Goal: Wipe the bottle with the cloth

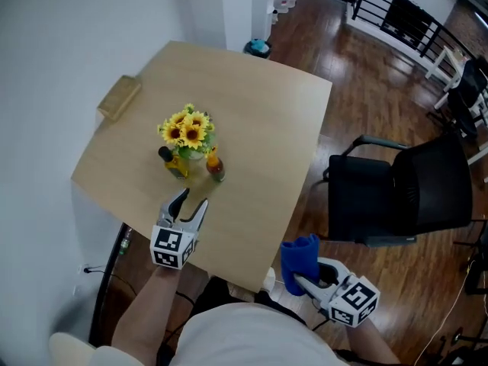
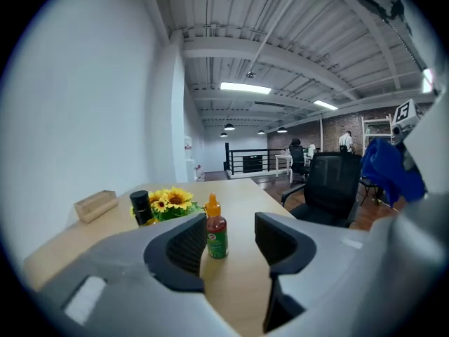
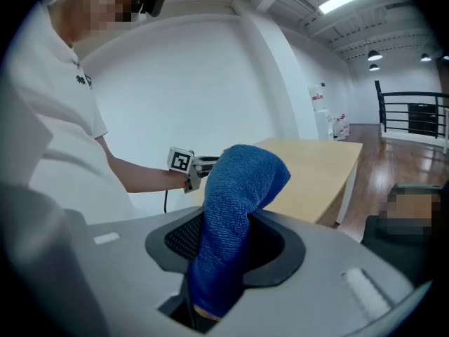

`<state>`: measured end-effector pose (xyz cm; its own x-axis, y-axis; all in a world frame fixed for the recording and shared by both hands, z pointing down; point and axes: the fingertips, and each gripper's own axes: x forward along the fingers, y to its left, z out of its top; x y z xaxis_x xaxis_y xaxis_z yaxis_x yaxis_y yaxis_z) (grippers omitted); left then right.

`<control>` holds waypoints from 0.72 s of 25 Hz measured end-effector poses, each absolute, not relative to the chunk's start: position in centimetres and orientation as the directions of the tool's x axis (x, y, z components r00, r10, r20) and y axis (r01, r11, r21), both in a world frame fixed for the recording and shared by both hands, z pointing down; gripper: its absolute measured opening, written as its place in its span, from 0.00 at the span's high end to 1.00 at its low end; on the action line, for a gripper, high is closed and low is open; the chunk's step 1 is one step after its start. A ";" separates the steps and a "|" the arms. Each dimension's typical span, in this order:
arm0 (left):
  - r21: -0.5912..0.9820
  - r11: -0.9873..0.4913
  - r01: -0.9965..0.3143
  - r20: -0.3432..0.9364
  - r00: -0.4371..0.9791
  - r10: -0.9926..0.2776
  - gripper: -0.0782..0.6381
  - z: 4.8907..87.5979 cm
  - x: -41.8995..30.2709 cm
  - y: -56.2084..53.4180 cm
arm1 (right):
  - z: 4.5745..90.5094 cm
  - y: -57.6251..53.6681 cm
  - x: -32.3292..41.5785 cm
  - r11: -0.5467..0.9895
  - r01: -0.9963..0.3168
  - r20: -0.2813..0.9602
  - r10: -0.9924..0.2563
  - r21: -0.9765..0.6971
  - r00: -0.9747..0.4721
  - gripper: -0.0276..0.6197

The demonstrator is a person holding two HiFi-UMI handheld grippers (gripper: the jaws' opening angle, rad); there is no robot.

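Observation:
A small red sauce bottle (image 1: 216, 166) with an orange cap stands upright on the wooden table (image 1: 259, 113), beside the sunflowers. In the left gripper view the bottle (image 2: 216, 232) stands ahead of the jaws, past their tips and not between them. My left gripper (image 1: 192, 202) hovers over the table's near part, open and empty, pointing at the bottle. Off the table's near right corner, my right gripper (image 1: 306, 284) is shut on a blue cloth (image 1: 300, 258). In the right gripper view the cloth (image 3: 242, 181) sticks up from between the jaws and folds over.
A bunch of sunflowers (image 1: 187, 130) and a dark-capped bottle (image 1: 171, 161) stand just left of the sauce bottle. A wooden block (image 1: 119, 96) lies at the table's far left edge. A black office chair (image 1: 396, 193) stands to the right of the table.

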<state>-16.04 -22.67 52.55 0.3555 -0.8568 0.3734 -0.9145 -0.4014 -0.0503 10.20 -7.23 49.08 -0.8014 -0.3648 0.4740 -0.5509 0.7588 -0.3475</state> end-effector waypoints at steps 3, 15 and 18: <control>-0.053 -0.367 -0.929 0.372 0.323 -0.870 0.58 50.6 -15.3 -17.5 | 49.4 -6.7 10.4 0.815 -0.467 0.451 -0.293 -0.344 -0.843 0.71; 0.008 -0.408 -0.913 0.357 0.384 -0.852 0.60 44.9 -12.1 -0.7 | 48.0 -1.2 9.2 0.857 -0.408 0.399 -0.270 -0.315 -0.876 0.71; 0.014 -0.449 -0.894 0.314 0.430 -0.847 0.60 43.8 -12.3 3.5 | 47.4 2.3 8.3 0.855 -0.428 0.401 -0.296 -0.294 -0.867 0.71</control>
<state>-12.26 3.54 43.84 0.4299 -0.8466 0.3138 -0.8936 -0.4486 0.0141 8.32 2.33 47.38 -0.8668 -0.2962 0.4012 -0.4281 0.8546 -0.2939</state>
